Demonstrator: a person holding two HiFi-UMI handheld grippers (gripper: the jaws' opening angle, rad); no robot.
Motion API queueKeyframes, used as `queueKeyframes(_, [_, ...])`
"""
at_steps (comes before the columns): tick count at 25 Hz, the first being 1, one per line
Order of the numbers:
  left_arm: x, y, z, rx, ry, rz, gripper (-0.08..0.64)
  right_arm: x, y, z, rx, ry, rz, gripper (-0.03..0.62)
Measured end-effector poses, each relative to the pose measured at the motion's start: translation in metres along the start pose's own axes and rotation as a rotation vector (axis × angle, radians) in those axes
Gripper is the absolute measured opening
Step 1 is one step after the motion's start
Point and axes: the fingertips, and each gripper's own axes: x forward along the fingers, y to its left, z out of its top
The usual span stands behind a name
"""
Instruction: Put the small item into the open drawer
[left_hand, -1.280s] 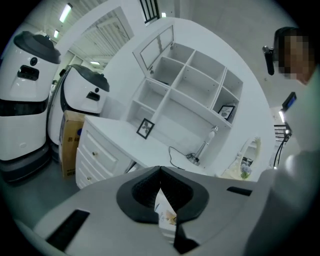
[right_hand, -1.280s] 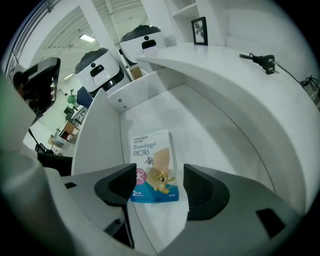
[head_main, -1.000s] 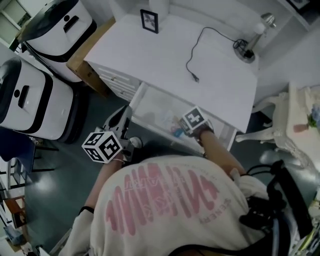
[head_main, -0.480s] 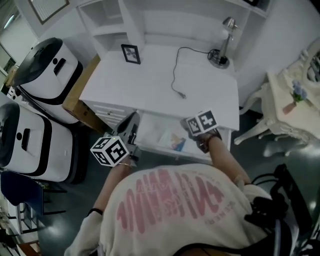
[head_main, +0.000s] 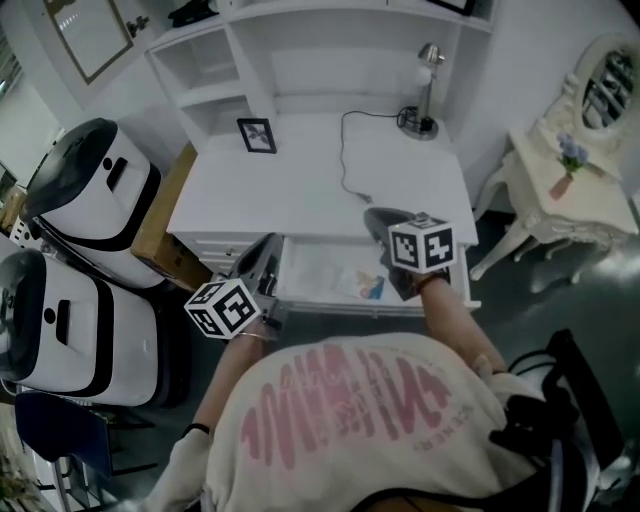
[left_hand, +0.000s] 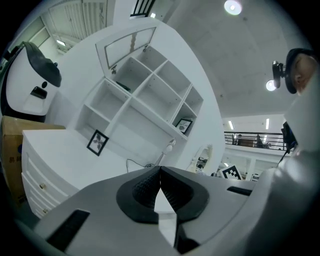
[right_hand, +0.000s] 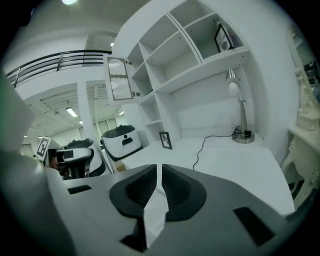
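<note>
The white desk's drawer (head_main: 330, 303) stands open. A small blue and orange item (head_main: 372, 289) lies inside it towards the right, with nothing touching it. My right gripper (head_main: 373, 215) hovers above the desk's front edge, just over the drawer's right end. Its jaws are closing and almost together, with nothing between them (right_hand: 160, 167). My left gripper (head_main: 267, 247) hangs at the drawer's left end, shut and empty (left_hand: 160, 170). Both gripper views look across the desk top to the shelves.
On the desk are a small picture frame (head_main: 256, 135), a lamp (head_main: 428, 60) and its black cable (head_main: 350, 165). Two white and black appliances (head_main: 90, 195) and a cardboard box (head_main: 160, 225) stand to the left. A white side table (head_main: 560, 200) stands to the right.
My right gripper has lifted out of the drawer and now sits over the desk edge; the small item stays in the drawer. The left gripper has hardly moved. The head camera has tilted up.
</note>
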Motion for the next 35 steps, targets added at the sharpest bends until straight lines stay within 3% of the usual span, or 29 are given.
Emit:
queueKeyframes(6, [-0.020,-0.002,0.015,0.077,0.001,0.014,0.029,-0.036,0.015,0.032,0.070,-0.202,-0.106,0.051])
queueKeyframes(10, [-0.032,-0.008,0.021,0.087,-0.004,-0.003,0.029,-0.056,0.027,0.037,0.075,-0.263,-0.167,0.048])
queueKeyframes(21, [-0.059,-0.020,0.013,0.105,0.032,-0.103,0.029,-0.089,0.063,0.004,0.076,-0.282,-0.288,0.041])
queueKeyframes(35, [-0.081,-0.019,0.003,0.097,0.091,-0.157,0.029,-0.107,0.082,-0.029,0.136,-0.258,-0.380,0.029])
